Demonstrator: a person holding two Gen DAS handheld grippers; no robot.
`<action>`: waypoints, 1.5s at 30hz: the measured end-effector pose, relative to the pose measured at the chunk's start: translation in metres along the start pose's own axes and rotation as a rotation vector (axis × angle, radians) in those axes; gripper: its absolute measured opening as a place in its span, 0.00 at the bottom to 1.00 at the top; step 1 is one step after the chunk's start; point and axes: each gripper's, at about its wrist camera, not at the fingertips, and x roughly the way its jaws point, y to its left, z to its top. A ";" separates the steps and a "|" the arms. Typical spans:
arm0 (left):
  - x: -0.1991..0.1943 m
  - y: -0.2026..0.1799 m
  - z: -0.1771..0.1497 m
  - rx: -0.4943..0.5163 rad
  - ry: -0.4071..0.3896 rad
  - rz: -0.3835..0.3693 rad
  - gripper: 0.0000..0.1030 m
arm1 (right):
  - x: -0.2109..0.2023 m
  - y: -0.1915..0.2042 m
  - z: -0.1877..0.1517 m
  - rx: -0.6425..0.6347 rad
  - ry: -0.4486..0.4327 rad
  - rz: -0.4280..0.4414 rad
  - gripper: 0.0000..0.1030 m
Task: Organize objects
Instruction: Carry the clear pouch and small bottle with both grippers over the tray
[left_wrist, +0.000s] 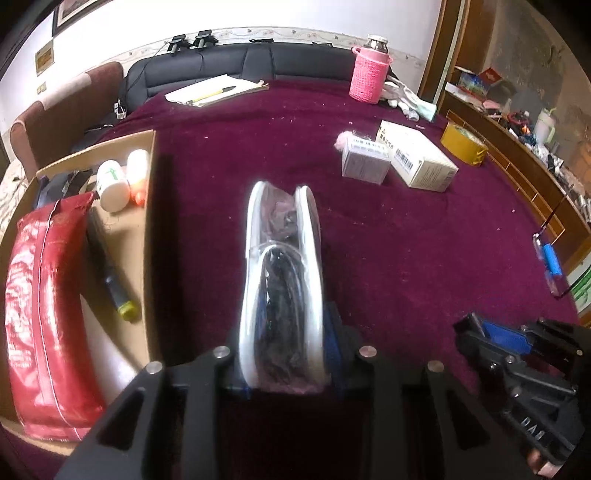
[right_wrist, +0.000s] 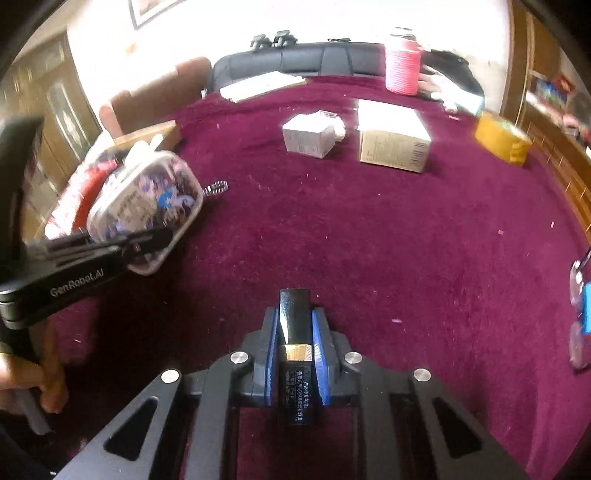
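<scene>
Left wrist view: left tongs (left_wrist: 282, 354) pinch a clear pouch (left_wrist: 282, 280) edge-on, cables inside, held above the maroon bench (left_wrist: 406, 240). Left of it a cardboard box (left_wrist: 147, 229) holds a red bag (left_wrist: 44, 314), a screwdriver (left_wrist: 109, 269) and a white bottle (left_wrist: 112, 181). Two small cartons (left_wrist: 399, 158), a tape roll (left_wrist: 463, 144) and a pink jar (left_wrist: 369, 74) sit farther back. Right tongs (left_wrist: 517, 343) show low right, state unclear here.

Right wrist view: right tongs (right_wrist: 294, 354) pinch a black stick (right_wrist: 294, 332) with a gold band, over the bench (right_wrist: 406, 240). Left tongs (right_wrist: 147, 240) grip the pouch (right_wrist: 147, 206) at left, just in front of the box (right_wrist: 155, 133). Cartons (right_wrist: 351, 140) well beyond.
</scene>
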 end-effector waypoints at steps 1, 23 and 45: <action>-0.003 0.001 0.000 -0.014 -0.006 -0.019 0.28 | -0.002 -0.002 0.002 0.019 -0.007 0.017 0.18; -0.115 0.084 -0.001 -0.185 -0.239 -0.057 0.28 | -0.034 0.088 0.070 -0.047 -0.096 0.278 0.19; -0.103 0.220 0.005 -0.332 -0.159 0.079 0.29 | 0.063 0.219 0.170 -0.126 0.013 0.362 0.19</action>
